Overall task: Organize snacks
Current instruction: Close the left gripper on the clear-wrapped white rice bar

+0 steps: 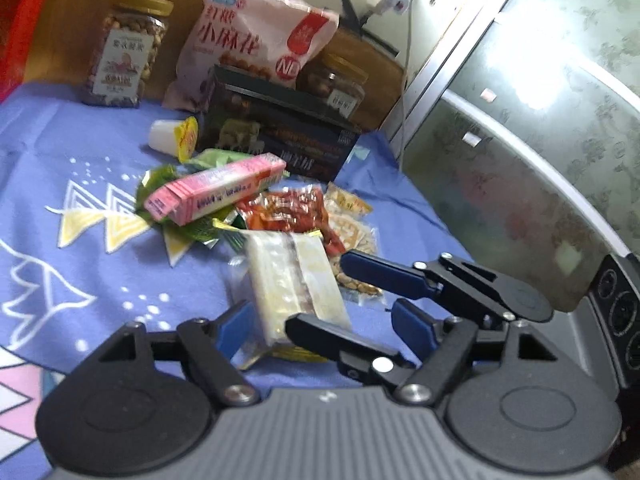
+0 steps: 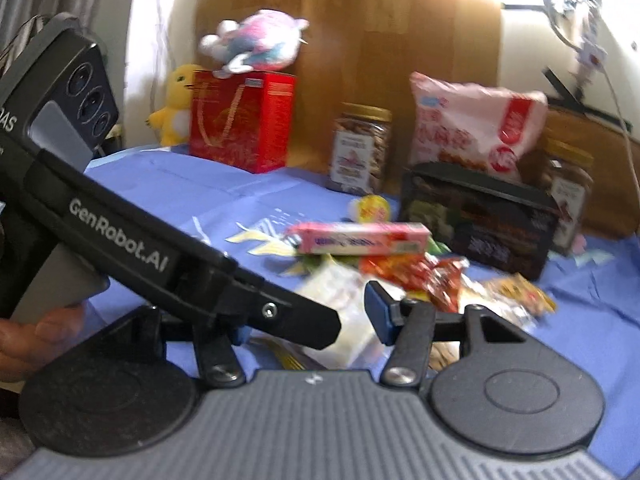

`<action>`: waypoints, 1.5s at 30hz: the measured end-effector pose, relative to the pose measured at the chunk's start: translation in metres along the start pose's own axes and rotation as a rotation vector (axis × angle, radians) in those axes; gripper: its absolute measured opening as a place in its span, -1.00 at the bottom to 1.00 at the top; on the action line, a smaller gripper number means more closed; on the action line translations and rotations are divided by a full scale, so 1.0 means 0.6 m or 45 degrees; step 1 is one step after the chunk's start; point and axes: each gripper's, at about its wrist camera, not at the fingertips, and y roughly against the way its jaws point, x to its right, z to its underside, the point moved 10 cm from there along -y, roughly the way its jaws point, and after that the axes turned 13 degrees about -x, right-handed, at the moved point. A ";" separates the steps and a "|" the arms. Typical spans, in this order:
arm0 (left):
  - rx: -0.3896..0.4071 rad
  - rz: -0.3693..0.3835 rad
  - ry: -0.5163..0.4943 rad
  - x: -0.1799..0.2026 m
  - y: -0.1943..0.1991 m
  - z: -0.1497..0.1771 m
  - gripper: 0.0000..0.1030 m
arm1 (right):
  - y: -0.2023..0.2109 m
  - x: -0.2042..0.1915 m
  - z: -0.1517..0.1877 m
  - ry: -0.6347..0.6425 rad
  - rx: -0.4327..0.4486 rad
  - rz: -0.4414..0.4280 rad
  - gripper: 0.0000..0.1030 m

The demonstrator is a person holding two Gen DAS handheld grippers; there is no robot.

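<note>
Pale wrapped snack bar lies low in the frame's centre between my left claw fingers, which stand apart around it, not yet gripping. My right claw hovers spread nearby, ready to steady the loose pile.

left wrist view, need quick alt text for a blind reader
Both open grippers, left and right, close around a pale wrapped snack bar on a blue cloth. Behind lie loose snacks, a pink box and jars.
</note>
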 end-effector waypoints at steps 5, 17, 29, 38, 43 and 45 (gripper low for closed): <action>0.083 0.008 0.004 -0.016 0.044 -0.002 0.51 | -0.004 -0.037 -0.019 0.102 0.015 -0.014 0.15; 0.094 0.069 0.027 -0.024 0.038 -0.011 0.51 | 0.001 0.065 0.022 -0.325 -0.098 -0.060 0.26; 0.053 0.088 0.090 -0.027 0.019 -0.015 -0.11 | -0.019 0.140 0.070 -0.936 -0.175 -0.396 -0.03; -0.042 0.054 0.173 -0.051 -0.019 0.001 -0.34 | -0.038 0.136 0.064 -0.915 -0.197 -0.457 -0.09; -0.049 0.078 0.223 -0.062 -0.023 0.009 -0.37 | -0.044 0.123 0.055 -0.922 -0.200 -0.518 -0.06; -0.045 0.080 0.202 -0.059 -0.019 0.011 -0.37 | -0.044 0.123 0.054 -0.945 -0.198 -0.546 -0.06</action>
